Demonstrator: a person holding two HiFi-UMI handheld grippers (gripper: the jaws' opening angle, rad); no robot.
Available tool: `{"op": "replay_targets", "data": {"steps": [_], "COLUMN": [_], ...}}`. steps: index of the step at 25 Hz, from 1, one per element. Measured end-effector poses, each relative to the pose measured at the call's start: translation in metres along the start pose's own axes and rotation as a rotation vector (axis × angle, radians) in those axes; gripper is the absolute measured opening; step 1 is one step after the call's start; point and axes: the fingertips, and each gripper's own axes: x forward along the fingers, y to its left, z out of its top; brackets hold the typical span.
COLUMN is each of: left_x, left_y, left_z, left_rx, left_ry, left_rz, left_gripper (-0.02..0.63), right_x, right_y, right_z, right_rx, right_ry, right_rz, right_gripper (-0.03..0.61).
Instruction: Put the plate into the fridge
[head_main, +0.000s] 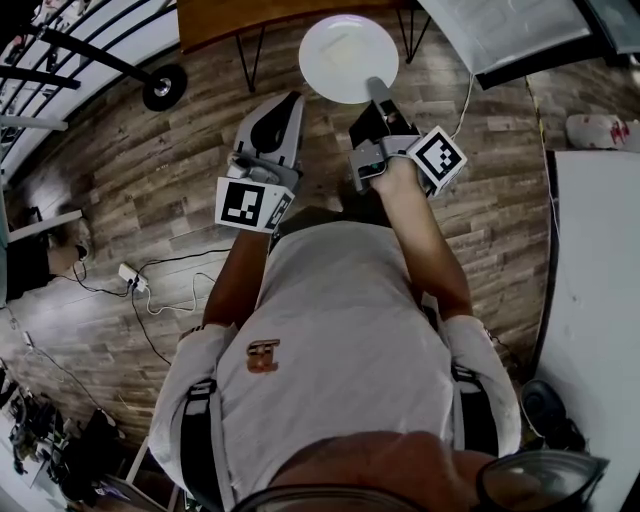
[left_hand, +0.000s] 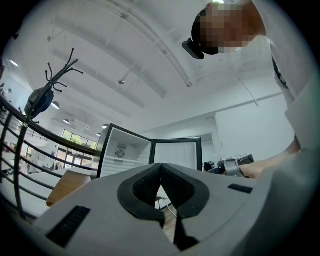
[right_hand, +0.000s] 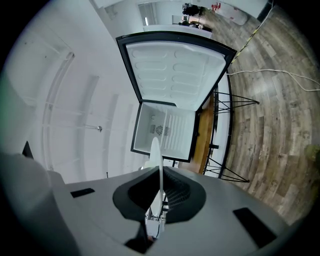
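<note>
A round white plate (head_main: 347, 57) hangs in front of me, and my right gripper (head_main: 378, 95) is shut on its near rim. The right gripper view shows the plate (right_hand: 158, 165) edge-on between the pads. Beyond it stands the small fridge (right_hand: 165, 131) with its door (right_hand: 175, 70) swung wide open and the white inside in sight. My left gripper (head_main: 280, 112) is held beside the right one, shut with nothing in it. In the left gripper view its jaws meet at the tips (left_hand: 161, 170), and the open fridge (left_hand: 131, 152) stands some way ahead.
A wooden table (head_main: 260, 15) on thin black legs carries the fridge. A black railing (head_main: 80, 50) runs along the left. Cables and a power strip (head_main: 132, 276) lie on the plank floor. A white tabletop (head_main: 600, 300) is at my right.
</note>
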Motion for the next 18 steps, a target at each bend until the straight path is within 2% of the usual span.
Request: {"op": "replay_targets", "data": {"steps": [9,18], "left_x": [0.012,0.061], "left_y": [0.007,0.033], "left_z": [0.005,-0.004], "left_rx": [0.013,0.032], "left_ry": [-0.019,-0.009], "left_rz": [0.006,0.028], "left_gripper": [0.018,0.018], "right_x": [0.013,0.061], "right_y": [-0.002,-0.011], "right_z": [0.008,0.039], "right_rx": [0.007,0.015], "right_ry": [-0.008,-0.002], "right_rz": [0.006,0.01], "right_gripper": [0.038,0.038]}}
